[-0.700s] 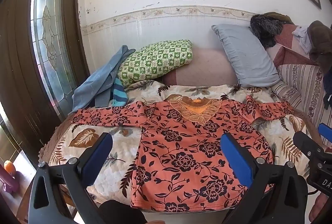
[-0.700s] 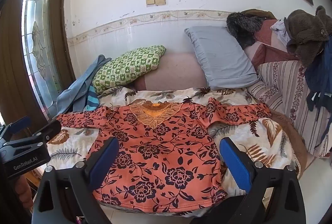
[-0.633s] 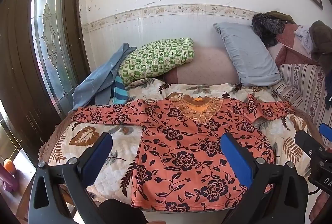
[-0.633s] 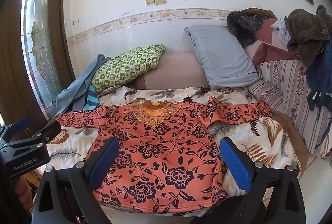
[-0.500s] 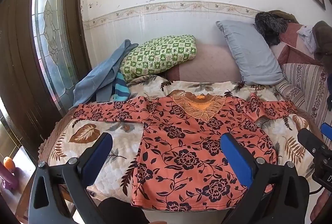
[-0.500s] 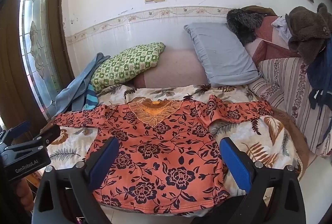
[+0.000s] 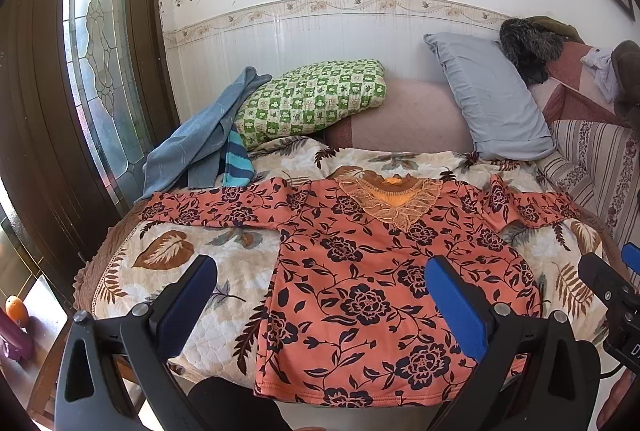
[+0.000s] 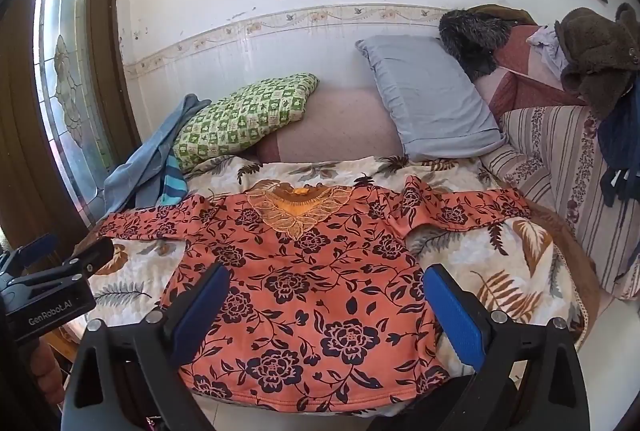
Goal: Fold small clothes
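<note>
An orange long-sleeved top with dark flowers (image 7: 372,271) lies flat, front up, on the leaf-print bed cover (image 7: 192,263), both sleeves spread out and its hem at the near edge. It also shows in the right wrist view (image 8: 304,271). My left gripper (image 7: 320,299) is open and empty, held above the near edge over the top's left half. My right gripper (image 8: 324,307) is open and empty above the hem. Each gripper shows at the edge of the other's view, the right one (image 7: 612,295) and the left one (image 8: 52,279).
A green checked pillow (image 7: 308,99), a grey pillow (image 7: 488,95) and a pink bolster (image 7: 400,119) lie at the back by the wall. Blue clothes (image 7: 200,143) are piled at the back left. A striped sofa arm (image 8: 560,151) with heaped clothes stands on the right. A glass door (image 7: 96,43) is left.
Both grippers have drifted slightly, so the bed sits a little lower in view. The top has not moved and both grippers stay open.
</note>
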